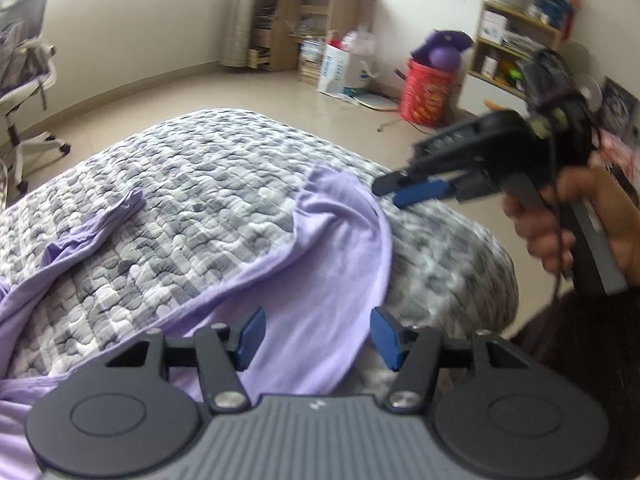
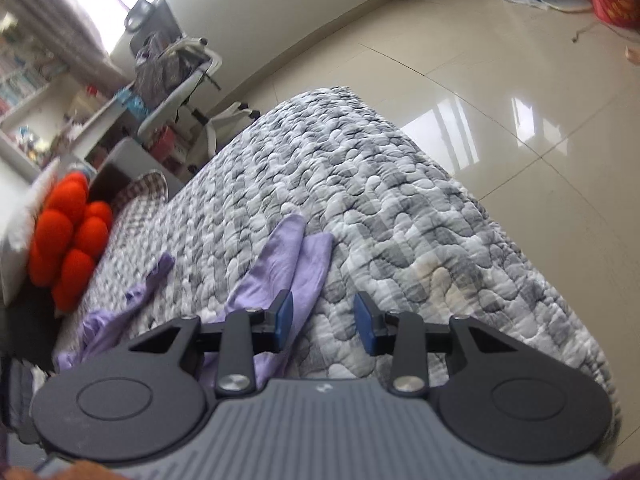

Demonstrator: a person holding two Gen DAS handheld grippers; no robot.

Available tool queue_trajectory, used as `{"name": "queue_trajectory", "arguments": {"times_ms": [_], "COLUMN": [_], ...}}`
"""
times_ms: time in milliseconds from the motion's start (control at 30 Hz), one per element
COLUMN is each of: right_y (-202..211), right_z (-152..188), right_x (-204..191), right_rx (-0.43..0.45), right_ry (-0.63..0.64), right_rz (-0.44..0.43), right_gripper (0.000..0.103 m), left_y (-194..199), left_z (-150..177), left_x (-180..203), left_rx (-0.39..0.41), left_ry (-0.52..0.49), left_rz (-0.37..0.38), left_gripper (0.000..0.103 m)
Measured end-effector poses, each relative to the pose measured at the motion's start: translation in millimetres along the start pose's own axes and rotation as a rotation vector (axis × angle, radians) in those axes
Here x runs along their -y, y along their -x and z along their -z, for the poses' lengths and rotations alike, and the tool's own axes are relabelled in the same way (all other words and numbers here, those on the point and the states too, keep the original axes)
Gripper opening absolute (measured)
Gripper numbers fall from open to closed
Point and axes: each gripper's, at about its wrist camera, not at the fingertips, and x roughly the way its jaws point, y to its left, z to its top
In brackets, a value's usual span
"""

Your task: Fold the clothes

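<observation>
A lilac garment [image 1: 332,248] lies rumpled across a grey-and-white quilted bed [image 1: 200,184], one flap spread towards the bed's corner and a narrow strip trailing off to the left. My left gripper [image 1: 318,320] hovers open just above that flap, with nothing pinched between its blue pads. A hand at the right holds my right gripper [image 1: 390,196], which points at the flap's far edge. In the right wrist view the right gripper [image 2: 324,306] is open over the quilt [image 2: 380,200]. The garment [image 2: 280,264] lies beside its left pad, not gripped.
Tiled floor [image 2: 500,92] surrounds the bed's corner. A white office chair [image 1: 24,92] stands at the left, and a red bucket [image 1: 428,92] and wooden shelves [image 1: 516,40] at the back right. An orange ball cushion [image 2: 68,240] sits at the bed's far left.
</observation>
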Motion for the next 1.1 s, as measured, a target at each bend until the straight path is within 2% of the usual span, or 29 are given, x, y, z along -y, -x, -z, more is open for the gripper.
{"name": "queue_trajectory", "arguments": {"times_ms": [133,367,567,733,800,933,1100], "right_y": [3.6,3.0,2.5,-2.0,-7.1,-16.9,-30.2], "right_z": [0.6,1.0,-2.5,-5.9,-7.8,-8.9,-2.0], "right_x": [-0.4,-9.5,-2.1,-2.5,-6.0,-16.3,-34.9], "right_rx": [0.014,0.061,0.071,0.075,0.077,0.093,0.111], "right_ry": [0.017,0.084,0.022,0.033,0.055,0.13,0.274], "right_rz": [0.004,0.058,0.033,0.032,0.049,0.091,0.159], "right_gripper": [0.038,0.038,0.038,0.038,0.038,0.038,0.037], "left_y": [-8.6,-27.0,-50.9,-80.4,-90.2,-102.9,-111.0], "left_z": [-8.8,-32.4,-55.2,-64.2,-67.7,-76.5,-78.3], "left_x": [-7.8,-25.2,-44.0,-51.5,-51.6,-52.1,-45.0], "left_rx": [0.017,-0.032,-0.031,-0.031,-0.02,0.004,0.027], "left_ry": [0.044,0.044,0.143,0.241,0.258,0.297,0.296], "left_rz": [-0.025,-0.071,-0.008,0.042,0.05,0.078,0.123], "left_gripper": [0.059,0.06,0.059,0.057,0.057,0.044,0.043]}}
